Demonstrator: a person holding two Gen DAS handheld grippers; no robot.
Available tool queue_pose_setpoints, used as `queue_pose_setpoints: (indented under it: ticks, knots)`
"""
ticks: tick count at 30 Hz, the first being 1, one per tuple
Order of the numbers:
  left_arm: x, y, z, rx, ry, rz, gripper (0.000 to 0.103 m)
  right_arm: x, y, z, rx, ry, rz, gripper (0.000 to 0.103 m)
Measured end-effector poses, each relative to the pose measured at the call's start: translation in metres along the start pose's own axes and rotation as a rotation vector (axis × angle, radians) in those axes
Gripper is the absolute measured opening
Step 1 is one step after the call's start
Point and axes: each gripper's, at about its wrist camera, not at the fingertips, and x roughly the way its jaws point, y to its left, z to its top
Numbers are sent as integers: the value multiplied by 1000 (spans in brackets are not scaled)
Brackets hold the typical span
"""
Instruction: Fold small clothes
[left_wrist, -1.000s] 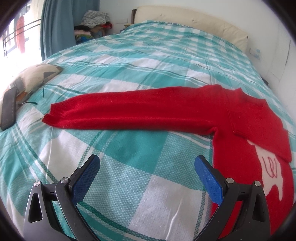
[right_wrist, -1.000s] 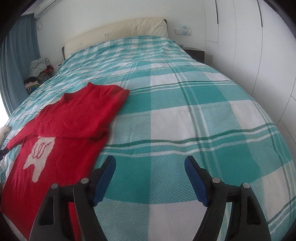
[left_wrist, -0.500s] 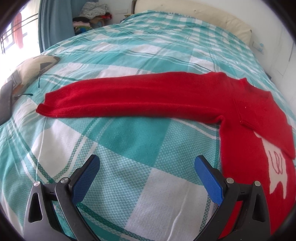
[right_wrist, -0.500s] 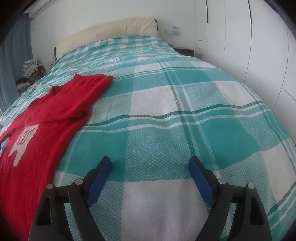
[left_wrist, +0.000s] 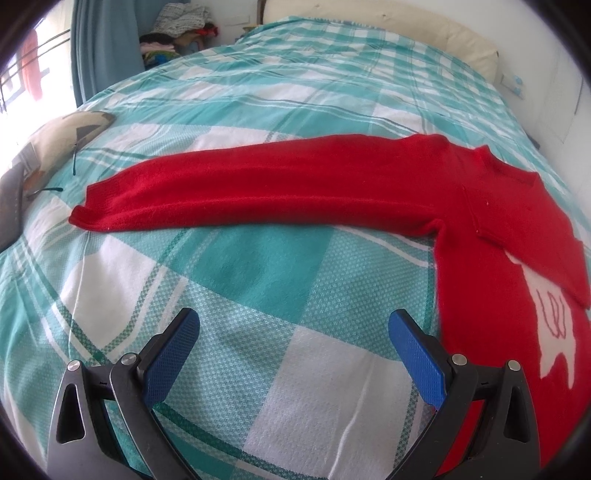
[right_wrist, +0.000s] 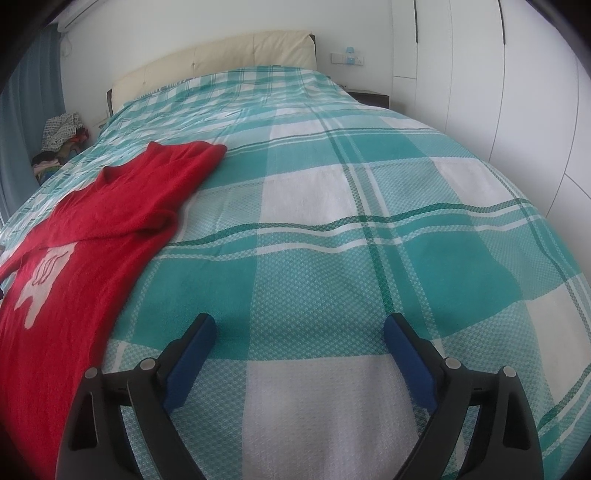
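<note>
The red sweater (left_wrist: 491, 258) lies flat on the checked bedspread (left_wrist: 258, 280), at about 3 o'clock in the left wrist view, and its one unfolded sleeve (left_wrist: 258, 192) runs off toward 9 o'clock, cuff end leftmost, so the long axis there is roughly crosswise. The body runs from the hem near the viewer up to the neckline toward 1 o'clock. Over the last second this view has crept closer to the sleeve. The left gripper (left_wrist: 293, 325) hangs over bare cover, jaws wide apart and empty. The right gripper (right_wrist: 299, 328) has just been opening, with nothing between its jaws, and its view has swung so the sweater now sits at 9 o'clock. The other sleeve already lies folded across the chest; my guess is the outstretched sleeve comes next.
</note>
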Motion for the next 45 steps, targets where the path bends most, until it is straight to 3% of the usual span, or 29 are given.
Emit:
queue_pose_setpoints:
  ticks: [45]
  knots:
    - [1, 0, -1, -3, 11, -1, 102, -1, 0, 1, 1, 2, 0, 94]
